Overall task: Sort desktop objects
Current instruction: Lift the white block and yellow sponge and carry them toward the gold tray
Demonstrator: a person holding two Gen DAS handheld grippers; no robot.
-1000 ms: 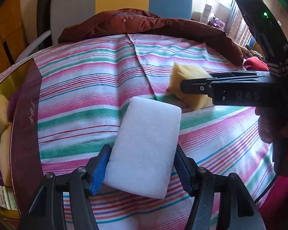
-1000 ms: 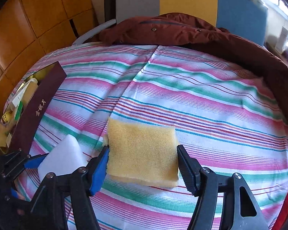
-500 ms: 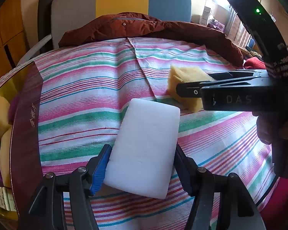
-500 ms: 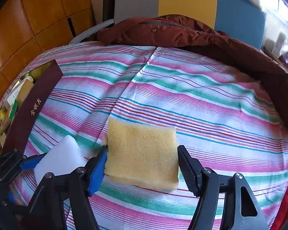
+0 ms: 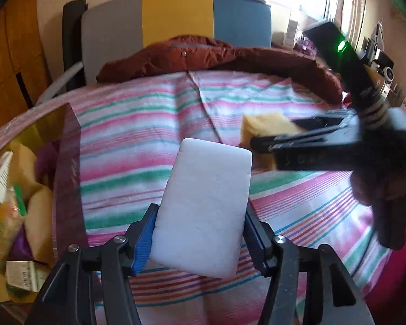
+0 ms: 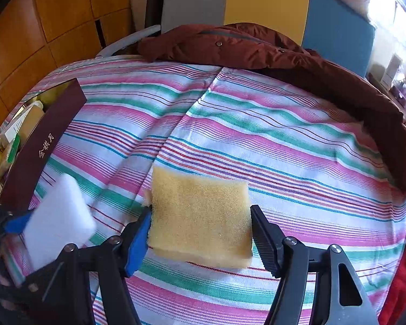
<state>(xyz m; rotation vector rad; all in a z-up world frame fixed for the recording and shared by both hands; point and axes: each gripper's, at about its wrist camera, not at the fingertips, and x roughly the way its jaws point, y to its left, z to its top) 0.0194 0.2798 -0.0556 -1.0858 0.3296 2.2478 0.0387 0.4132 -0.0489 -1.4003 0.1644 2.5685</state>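
— Two sponges are up off the bed, one in each claw. We have the white sponge (image 5: pixel 203 208) in our left claw (image 5: pixel 200 233). Its two fingers are squeezed in on the sponge's sides, and the sponge sticks out forward past the tips.

— And the other one?

— We have the yellow sponge (image 6: pixel 200 216) in our right claw (image 6: pixel 200 233). The fingers press on its left and right edges, so that claw is closed on it too. It hangs flat above the striped sheet (image 6: pixel 257 140).

— Where are the two claws?

— Side by side and near each other. From the right camera we see the white sponge (image 6: pixel 56 216) down on the left. From the left camera we see the yellow sponge (image 5: pixel 265 127) on the right, partly behind the blurry black right claw (image 5: pixel 259 139).

— What is around us?

— A dark red box (image 6: pixel 38 146) sits at the left edge of the bed with small things inside. A brown-red coat (image 6: pixel 257 51) lies along the far side. Behind it stands a chair (image 6: pixel 265 5) that is grey, yellow and blue.
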